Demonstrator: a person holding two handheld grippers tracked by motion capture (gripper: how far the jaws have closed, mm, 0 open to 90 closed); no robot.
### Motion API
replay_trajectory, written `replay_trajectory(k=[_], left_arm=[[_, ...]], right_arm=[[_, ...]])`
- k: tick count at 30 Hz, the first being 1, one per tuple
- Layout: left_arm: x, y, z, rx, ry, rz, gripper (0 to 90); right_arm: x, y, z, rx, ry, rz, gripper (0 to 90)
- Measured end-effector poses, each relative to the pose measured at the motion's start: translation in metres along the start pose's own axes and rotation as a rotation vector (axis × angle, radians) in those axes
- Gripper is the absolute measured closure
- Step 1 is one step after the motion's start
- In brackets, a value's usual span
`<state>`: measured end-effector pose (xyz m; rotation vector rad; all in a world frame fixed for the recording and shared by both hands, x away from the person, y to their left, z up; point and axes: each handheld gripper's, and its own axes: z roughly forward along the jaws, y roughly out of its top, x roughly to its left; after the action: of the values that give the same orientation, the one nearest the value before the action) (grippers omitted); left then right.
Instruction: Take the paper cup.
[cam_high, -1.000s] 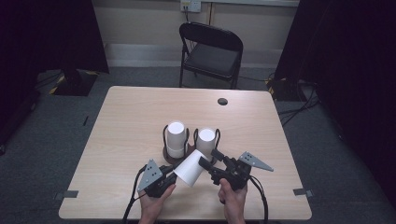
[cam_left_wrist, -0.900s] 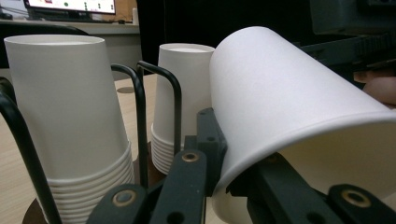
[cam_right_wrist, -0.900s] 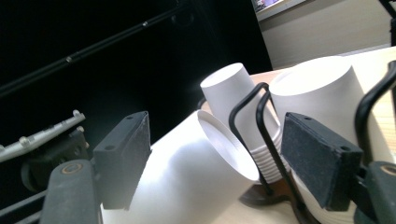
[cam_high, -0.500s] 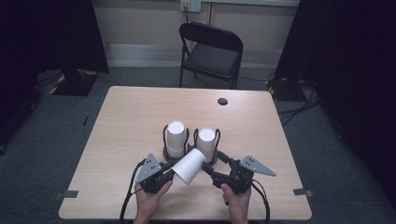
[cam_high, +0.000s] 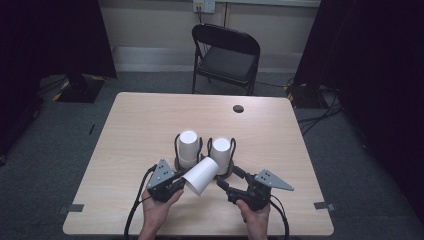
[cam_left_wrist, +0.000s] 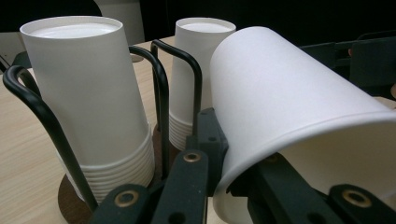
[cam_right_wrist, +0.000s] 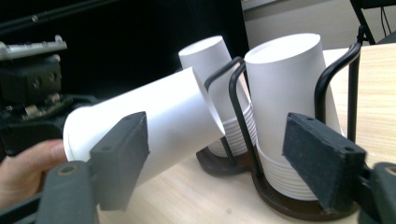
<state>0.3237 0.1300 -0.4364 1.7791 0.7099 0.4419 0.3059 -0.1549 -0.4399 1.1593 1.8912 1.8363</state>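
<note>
We see a plain white paper cup (cam_high: 201, 175) lying tipped on its side. Our left claw (cam_high: 176, 181) is clamped on its rim. Our right claw (cam_high: 226, 181) is let go, its jaws just closing some with nothing between.

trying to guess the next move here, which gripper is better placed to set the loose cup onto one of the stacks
Left, probably. The left gripper is already shut on the rim of the tilted paper cup, whose base points toward the two cup stacks. The right gripper, its jaws just closing, holds nothing.
</note>
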Motion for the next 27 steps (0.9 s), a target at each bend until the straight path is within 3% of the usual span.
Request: replay_trajectory(k=[5, 11, 17, 21, 27], left_arm=[[0.002, 0.005, 0.002, 0.054, 0.008, 0.023, 87.3], [0.005, 0.011, 0.004, 0.094, 0.002, 0.013, 87.3], [0.005, 0.020, 0.007, 0.141, -0.023, 0.031, 87.5], [0.008, 0.024, 0.007, 0.149, -0.024, 0.006, 87.4], [0.009, 0.033, 0.006, 0.199, -0.015, 0.023, 87.4]], right_arm=[[0.002, -0.002, 0.000, 0.022, -0.021, -0.041, 23.4], [0.004, -0.005, 0.002, 0.061, -0.059, -0.078, 21.7], [0.005, -0.006, 0.002, 0.072, -0.048, -0.115, 20.5], [0.007, -0.006, 0.001, 0.082, -0.057, -0.140, 19.4], [0.008, -0.004, 0.000, 0.078, -0.050, -0.185, 14.0]])
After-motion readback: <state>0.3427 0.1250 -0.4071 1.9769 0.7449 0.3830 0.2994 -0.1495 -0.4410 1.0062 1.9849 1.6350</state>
